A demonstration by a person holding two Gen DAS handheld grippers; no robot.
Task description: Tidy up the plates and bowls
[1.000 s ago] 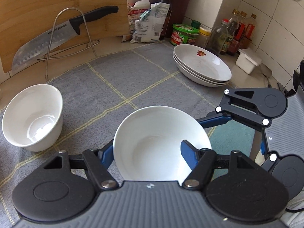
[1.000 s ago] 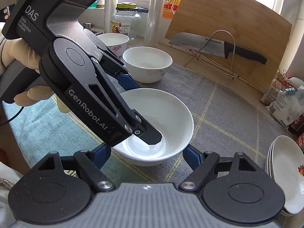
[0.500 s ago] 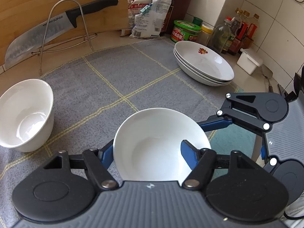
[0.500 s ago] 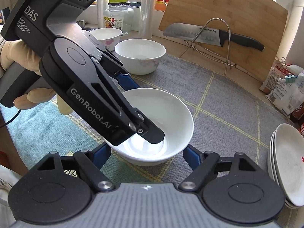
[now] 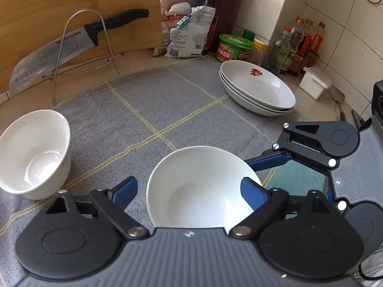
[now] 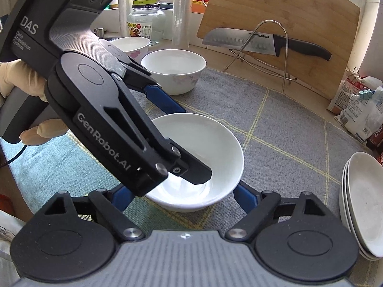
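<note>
Lettering stands out first: "SUPOR" on the blade of the knife (image 6: 261, 41), which lies level across a wire rack (image 6: 268, 55) with its black handle pointing toward the mat's right edge, in front of a leaning cutting board (image 6: 287, 24). "GenRobot.AI" and "DAS Data Acquisition System" run along the left gripper (image 6: 165, 141).

A shallow white bowl (image 6: 210, 143) sits upright, mouth up, near the front edge of the grey checked mat (image 5: 143, 100). The left gripper's jaws are spread, one finger reaching down into the bowl and the other outside its rim; whether they pinch the rim I cannot tell. The right gripper (image 6: 184, 196) is wide open, its blue fingers straddling the bowl from the near side and holding nothing.

A deeper white bowl (image 5: 31, 153) stands near the mat's left edge. A stack of plates (image 5: 258, 88), the top one bearing a small red motif, rests at the far right corner, beside a green-lidded jar (image 5: 234, 47).
</note>
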